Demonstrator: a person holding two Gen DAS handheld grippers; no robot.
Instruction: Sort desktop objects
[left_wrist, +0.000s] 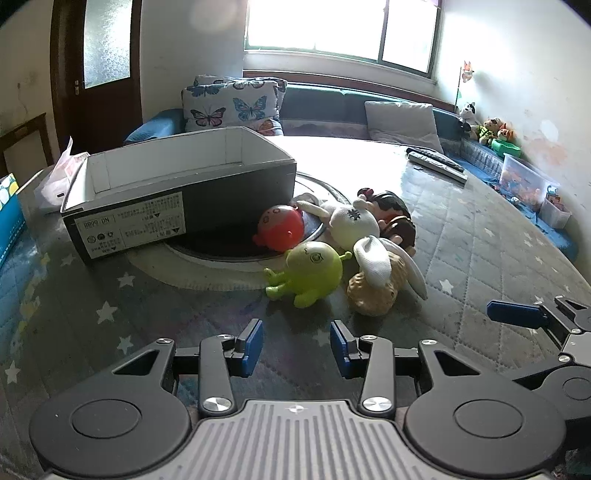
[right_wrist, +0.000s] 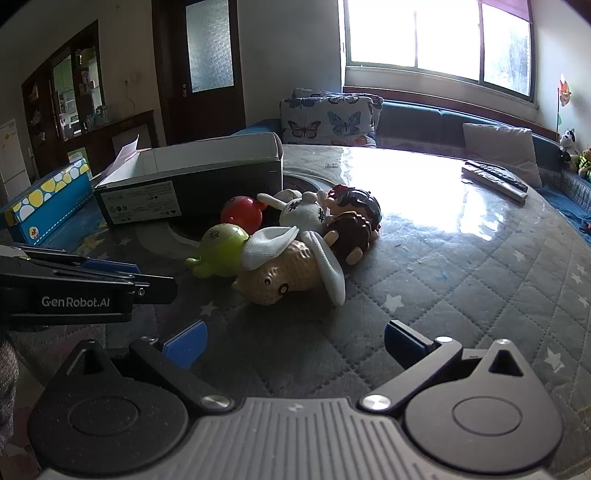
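toys (left_wrist: 332, 251) heaped by box (left_wrist: 177, 206); only right cam shows tan toy's (right_wrist: 284, 273) face.

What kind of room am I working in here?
Most likely a home living room. A cushioned bench with butterfly pillows runs under the window, remote controls lie on the padded table, and the toys sit beside an open cardboard box.

The left claw (right_wrist: 110, 273), seen side-on from the right wrist view, carries white lettering reading "GenRobot.AI". The white label (left_wrist: 129, 225) on the black box (left_wrist: 207, 192) is upside down; its fine print is too small to read.
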